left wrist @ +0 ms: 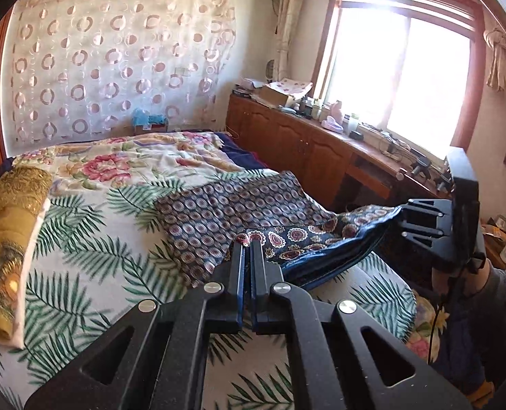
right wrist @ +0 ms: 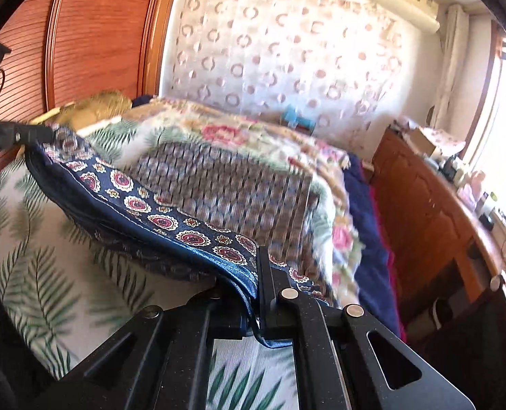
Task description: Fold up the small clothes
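From the left wrist, the left tool (left wrist: 247,244) points toward twelve o'clock and slightly down, its jaws pinching one end of the navy medallion-print garment (left wrist: 318,235). The cloth's long axis runs toward three o'clock to the right tool (left wrist: 403,217), lifted off the palm-leaf bedsheet (left wrist: 82,239). A folded patterned cloth (left wrist: 225,205) lies just behind; a gold pillow (left wrist: 3,239) sits at nine o'clock.

From the right wrist, the right tool (right wrist: 258,256) pinches the garment's (right wrist: 143,205) near end; it stretches toward ten o'clock to the left tool (right wrist: 31,133).
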